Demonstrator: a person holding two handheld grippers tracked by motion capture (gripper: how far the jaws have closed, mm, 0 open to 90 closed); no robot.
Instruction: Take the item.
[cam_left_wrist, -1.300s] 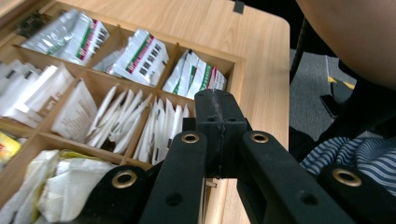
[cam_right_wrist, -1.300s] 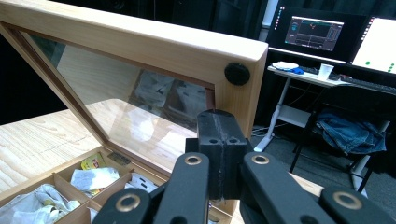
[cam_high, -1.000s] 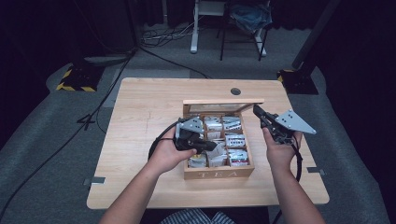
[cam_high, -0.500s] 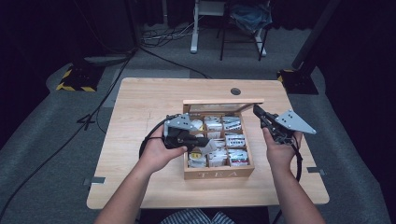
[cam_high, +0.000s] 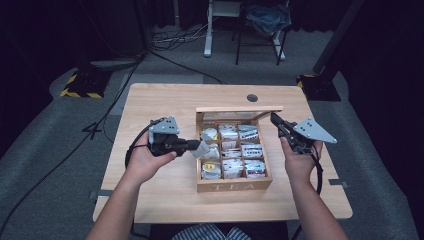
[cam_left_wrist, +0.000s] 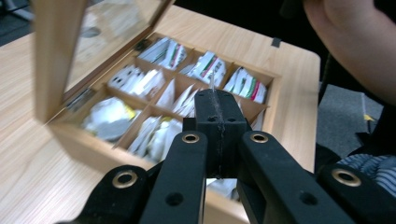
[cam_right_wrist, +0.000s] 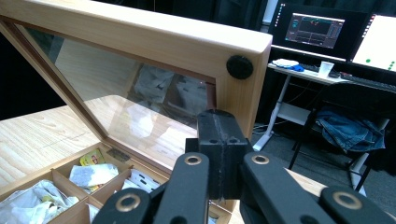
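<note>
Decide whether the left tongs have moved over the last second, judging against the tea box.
Yes. The left tongs have drawn leftward, from over the tea box to its left edge, holding a tea bag.

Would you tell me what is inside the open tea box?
The tea box holds tea packets sorted into compartments. The left gripper holds one packet over its left side, covering part of that side.
</note>
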